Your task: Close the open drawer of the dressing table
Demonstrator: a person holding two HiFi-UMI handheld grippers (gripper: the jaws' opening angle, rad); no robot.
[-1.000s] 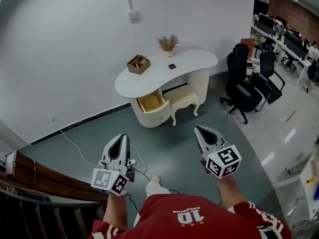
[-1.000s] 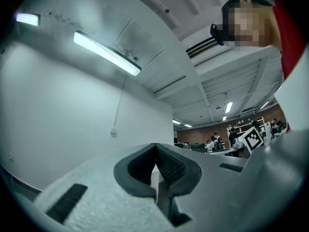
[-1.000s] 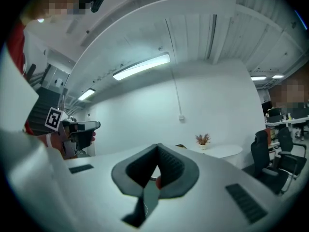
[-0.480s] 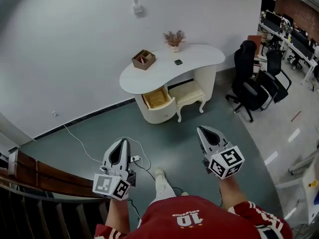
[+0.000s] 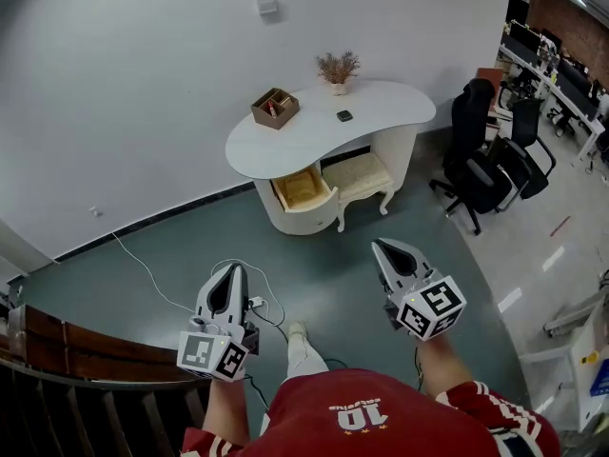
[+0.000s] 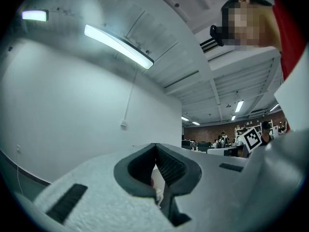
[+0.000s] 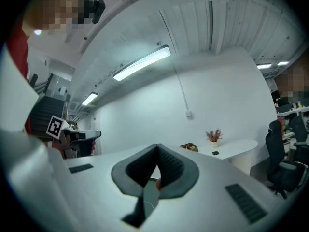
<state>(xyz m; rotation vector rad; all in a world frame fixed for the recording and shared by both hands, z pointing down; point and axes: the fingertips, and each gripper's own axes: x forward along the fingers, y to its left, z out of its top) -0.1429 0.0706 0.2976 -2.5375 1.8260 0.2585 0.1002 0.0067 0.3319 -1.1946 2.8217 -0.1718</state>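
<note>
We hold our left gripper [image 5: 230, 272] and right gripper [image 5: 383, 248] clenched shut and empty, low over the grey-green floor [image 5: 324, 265] and well apart from the white kidney-shaped dressing bench [image 5: 381, 112] by the wall. Its cream drawer with a pale wooden inside [image 5: 303, 190] stands open under the top, just beside the cream cushioned stool [image 5: 360, 175].

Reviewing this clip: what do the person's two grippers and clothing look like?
The left gripper and the right gripper are pale grey shells that taper to a point, with dark ribbed pads inside the jaws. Each has a white cube with black square markers at its back end. The person wears a red shirt with a white 10 printed on it. The sleeve has white and dark stripes.
</note>
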